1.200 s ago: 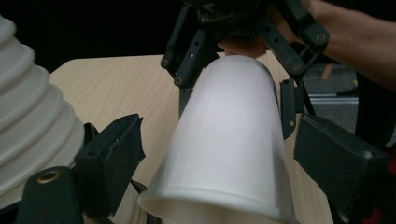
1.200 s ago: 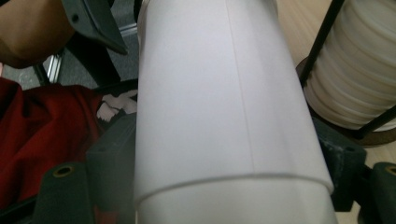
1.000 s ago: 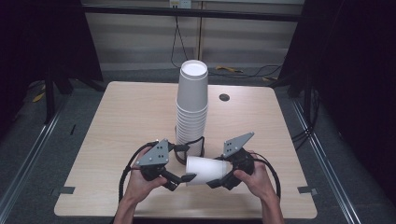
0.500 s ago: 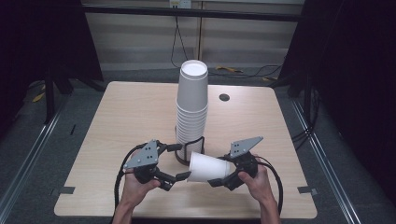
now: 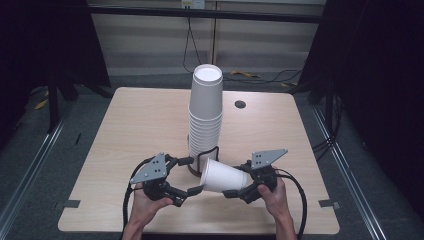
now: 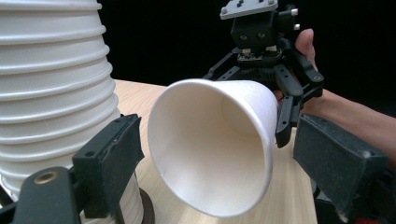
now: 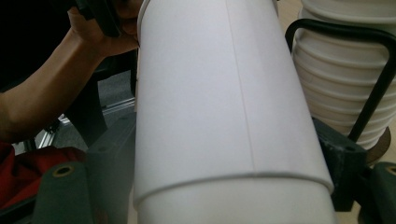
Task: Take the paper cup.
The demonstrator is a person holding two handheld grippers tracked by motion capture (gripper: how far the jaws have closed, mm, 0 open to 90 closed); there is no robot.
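Single white paper cup (image 5: 223,176) is held off the table, lying sideways, just in front of the tall stack of paper cups (image 5: 205,117) that stands in a black wire holder (image 5: 204,161)

Long axis runs roughly level between the two hands: closed base toward the right gripper (image 5: 240,189), open mouth toward the left gripper (image 5: 192,192)

Right gripper: jaws straddle the cup's base end and press its wall from both sides; right gripper view has the cup body running up between the two black jaws, so it is pinching the cup

Left gripper: in its own view the jaws stand apart either side of the cup mouth (image 6: 210,149), with a visible gap at each pad; not gripping, spread just wider than the rim. High view puts its tips right at the rim

Key relation: the mouth faces straight into the left jaws, rim nearest the left hand, base locked in the right. Judged next move is a handover or re-grip at the rim; that needs the left jaws to close across the rim edge, not push the cup along its axis into the right gripper

Stack is just beside the cup's far side, close but apart, so a sideways swing could clip it
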